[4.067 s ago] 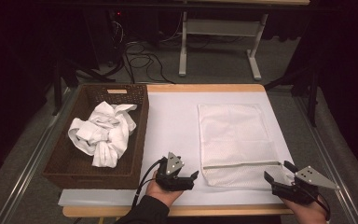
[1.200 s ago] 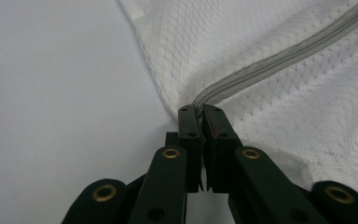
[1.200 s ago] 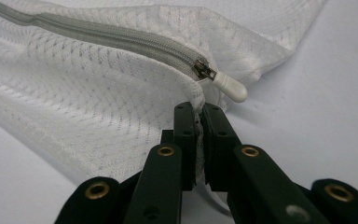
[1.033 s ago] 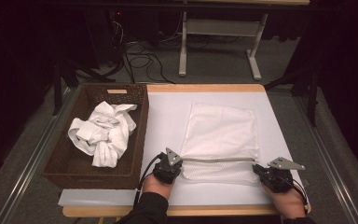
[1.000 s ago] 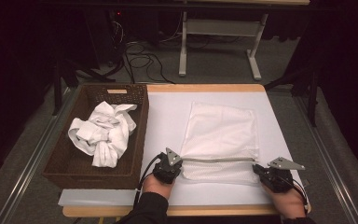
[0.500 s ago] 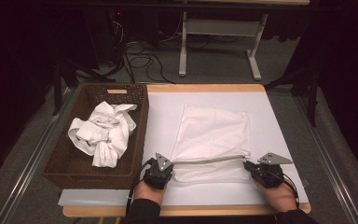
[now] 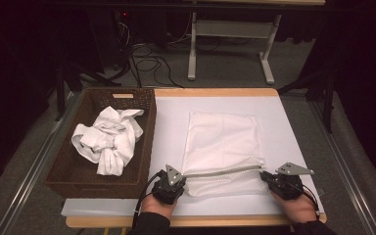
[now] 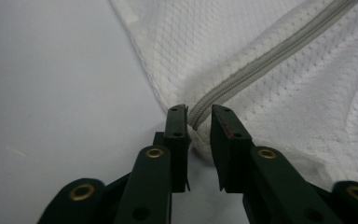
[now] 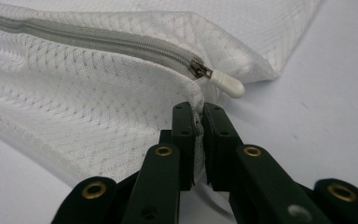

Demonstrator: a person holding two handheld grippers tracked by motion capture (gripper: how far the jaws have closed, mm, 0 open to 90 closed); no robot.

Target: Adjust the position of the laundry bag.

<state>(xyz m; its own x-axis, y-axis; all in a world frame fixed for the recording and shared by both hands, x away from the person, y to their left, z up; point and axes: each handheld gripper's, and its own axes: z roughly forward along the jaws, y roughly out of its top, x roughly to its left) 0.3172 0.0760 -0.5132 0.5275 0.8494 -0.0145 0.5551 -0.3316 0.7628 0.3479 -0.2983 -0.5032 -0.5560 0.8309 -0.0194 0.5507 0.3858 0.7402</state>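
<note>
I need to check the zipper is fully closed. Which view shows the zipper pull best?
The right gripper view: the white zipper pull sits close and sharp at the zipper's end. The left gripper view shows the zipper's other end; the high view shows the zipper as a thin line.

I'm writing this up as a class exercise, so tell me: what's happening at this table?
A person holds a gripper in each hand at the near edge of a white mesh laundry bag lying on the table. The right gripper is pinched on the mesh just below the zipper pull. The left gripper straddles the zipper's other end with a gap between its jaws. A basket of crumpled white cloth sits beside.
</note>
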